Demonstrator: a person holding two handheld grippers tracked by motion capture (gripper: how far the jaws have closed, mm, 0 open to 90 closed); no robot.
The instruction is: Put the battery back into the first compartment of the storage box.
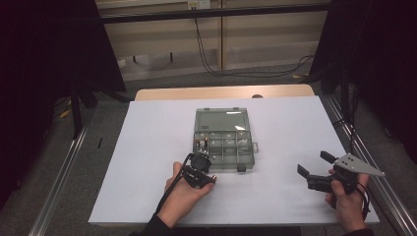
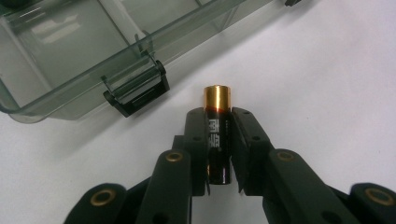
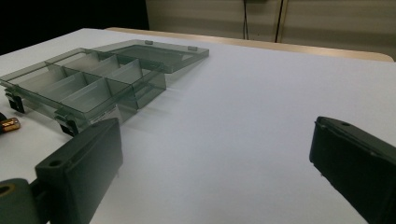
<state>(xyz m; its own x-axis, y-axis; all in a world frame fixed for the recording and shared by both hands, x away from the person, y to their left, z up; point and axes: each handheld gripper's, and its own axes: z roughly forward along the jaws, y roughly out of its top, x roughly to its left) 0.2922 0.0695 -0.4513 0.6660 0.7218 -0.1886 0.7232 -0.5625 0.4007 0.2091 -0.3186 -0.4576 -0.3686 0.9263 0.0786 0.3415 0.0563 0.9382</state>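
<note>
A black and gold battery [image 2: 217,140] lies low over the white sheet, and my left gripper [image 2: 218,115] is shut on its body, gold end pointing away. From above, that left gripper [image 1: 210,177] sits just in front of the box's near left corner. The clear grey compartment box [image 1: 231,158] stands open at mid table with its lid [image 1: 221,119] folded back. A left compartment holds a couple of batteries [image 1: 202,143]. My right gripper [image 1: 314,163] hovers open near the right front of the sheet, holding nothing. In its own view the right gripper [image 3: 215,135] has jaws spread wide.
The box's black latch [image 2: 137,92] is close to the held battery, up and left of it. Box compartments [image 3: 88,86] look mostly bare from the right side. White sheet [image 1: 290,128] covers the wooden table [image 1: 221,92]; dark floor and rails lie around it.
</note>
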